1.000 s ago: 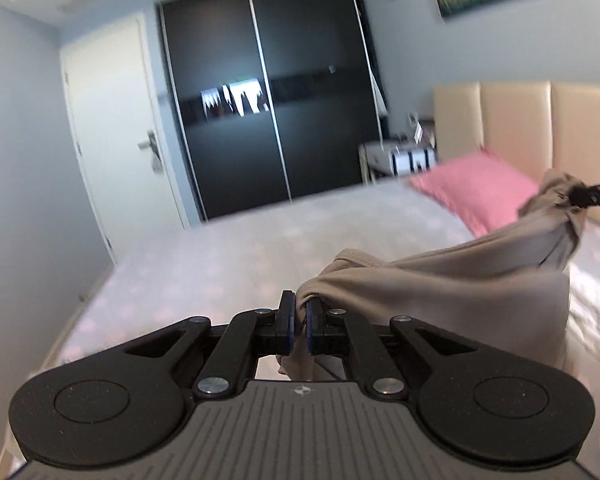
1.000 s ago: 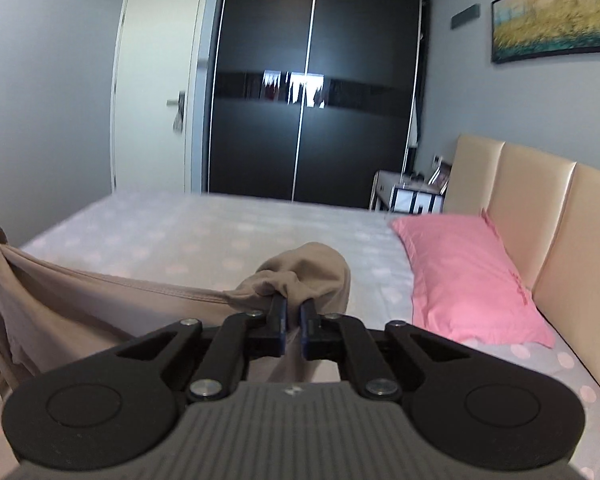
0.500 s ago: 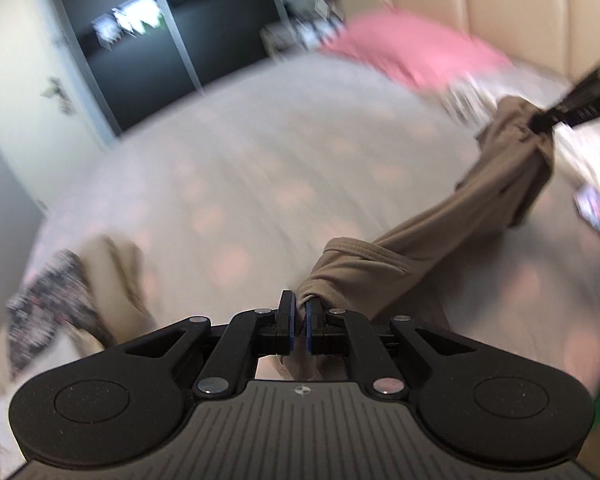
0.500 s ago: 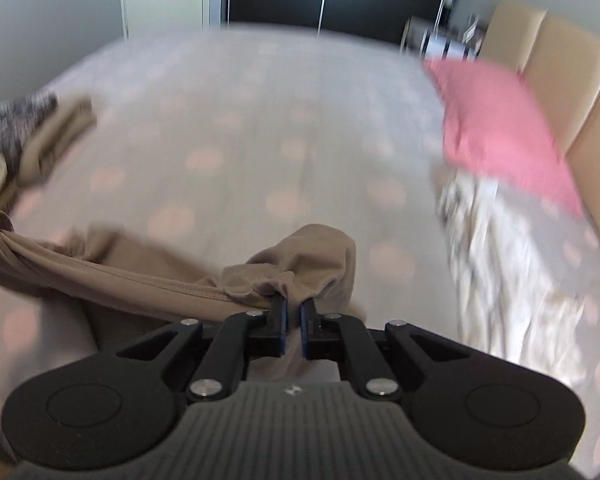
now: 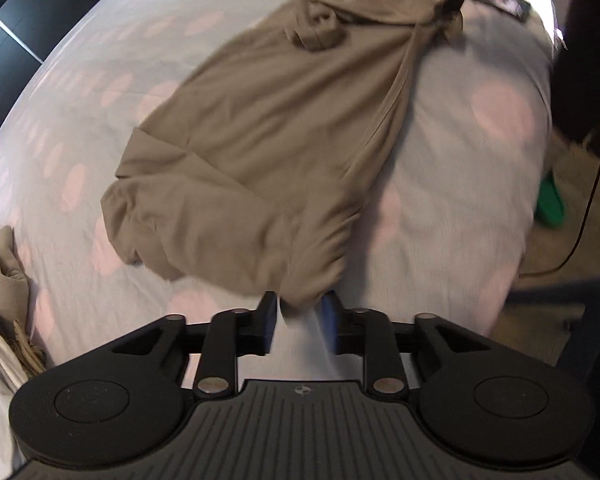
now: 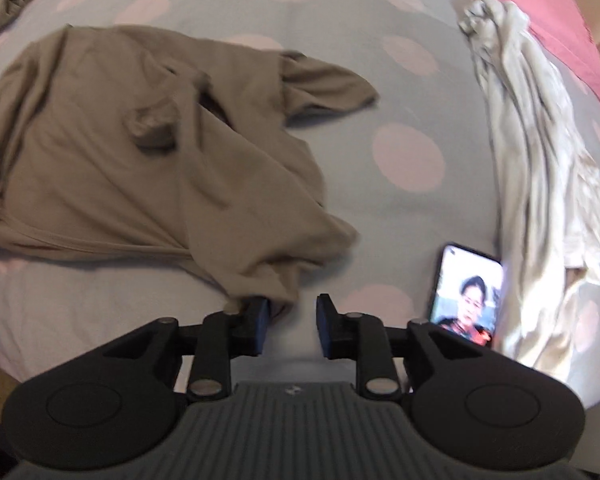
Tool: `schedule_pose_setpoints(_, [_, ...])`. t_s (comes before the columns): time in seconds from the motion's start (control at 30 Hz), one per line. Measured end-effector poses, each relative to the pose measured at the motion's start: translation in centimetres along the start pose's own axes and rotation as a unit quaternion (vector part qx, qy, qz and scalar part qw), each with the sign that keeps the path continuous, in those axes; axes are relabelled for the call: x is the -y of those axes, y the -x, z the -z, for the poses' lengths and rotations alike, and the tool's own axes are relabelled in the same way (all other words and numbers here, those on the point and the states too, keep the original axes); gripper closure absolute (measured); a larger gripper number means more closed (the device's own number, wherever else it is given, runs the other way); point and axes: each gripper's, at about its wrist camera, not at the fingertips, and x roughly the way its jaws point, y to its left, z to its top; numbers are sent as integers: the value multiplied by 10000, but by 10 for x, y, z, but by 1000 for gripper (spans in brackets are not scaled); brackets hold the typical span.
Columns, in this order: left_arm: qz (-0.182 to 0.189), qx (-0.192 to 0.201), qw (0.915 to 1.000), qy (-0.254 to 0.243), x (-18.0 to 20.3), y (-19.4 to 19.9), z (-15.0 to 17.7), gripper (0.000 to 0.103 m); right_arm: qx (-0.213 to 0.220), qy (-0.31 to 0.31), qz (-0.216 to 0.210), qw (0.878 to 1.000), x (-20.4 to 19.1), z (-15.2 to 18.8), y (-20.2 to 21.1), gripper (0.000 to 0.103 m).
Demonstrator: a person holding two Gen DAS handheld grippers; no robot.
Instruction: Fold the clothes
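Tan shirt [image 5: 260, 128] spread on bed [image 5: 460, 184], long axis running between my hand-held grippers: left [image 5: 299, 320], right [image 6: 291, 322], both agape at opposite hems.

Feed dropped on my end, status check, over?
Left gripper and right gripper open. Tan shirt spread on bed, rumpled. Phone beside right gripper.

Both wrist views downward, close, sharing shirt [image 5: 268, 128].

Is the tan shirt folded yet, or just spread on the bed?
Spread, not folded. The tan shirt lies mostly flat on the bed, wrinkled, with one sleeve sticking out and a bunched lump near its middle.
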Motion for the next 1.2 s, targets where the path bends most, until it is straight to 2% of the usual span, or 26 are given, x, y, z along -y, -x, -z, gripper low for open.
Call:
schedule_pose_setpoints(0.07, [19,89,9999,86,-2,5,2,73,60,-175,83,9998,9,4,1,76])
schedule_pose_setpoints(0.1, [29,133,9998,128,-2,7,2,68,140,-288,65,9995,14,6,3,76])
schedule_pose_setpoints(0.13, [39,178,9997,171,-3,9,3,60,247,-393,-19,9989,18,7,7,76])
schedule_pose_setpoints(0.2, [135,408,9989,168,-6,14,-1,55,540,-525,-193,9970,23,8,17,75])
schedule_pose_setpoints(0.27, [208,585,9980,133,-8,17,-5,55,888,-498,-327,9943,20,5,27,73])
schedule_pose_setpoints(0.37, [233,632,9977,21,-6,13,-13,54,1226,-330,-566,9903,9,-5,37,68])
schedule_pose_setpoints(0.43, [239,541,9982,-58,-5,6,-17,59,1336,-208,-728,9881,-1,-13,39,64])
schedule_pose_setpoints(0.57, [281,503,9983,-52,-6,-5,-22,59,1515,108,-887,9844,-28,-33,37,54])
schedule_pose_setpoints(0.67, [355,475,9982,35,-8,-11,-22,61,1488,293,-776,9854,-41,-44,24,53])
schedule_pose_setpoints(0.73, [446,503,9977,80,-10,-11,-20,61,1402,398,-608,9875,-48,-48,13,58])
schedule_pose_setpoints(0.8, [540,538,9970,123,-12,-11,-18,61,1324,445,-484,9890,-46,-50,4,84])
schedule_pose_setpoints(0.83, [586,555,9966,145,-13,-11,-17,61,1302,444,-440,9895,-44,-50,0,101])
schedule_pose_setpoints(1.03, [846,719,9931,372,-25,-4,-15,60,1336,-322,-112,9905,-1,-45,14,103])
schedule_pose_setpoints(1.2, [1138,647,9902,492,-43,1,-18,60,1274,-1000,107,9867,47,-37,22,103])
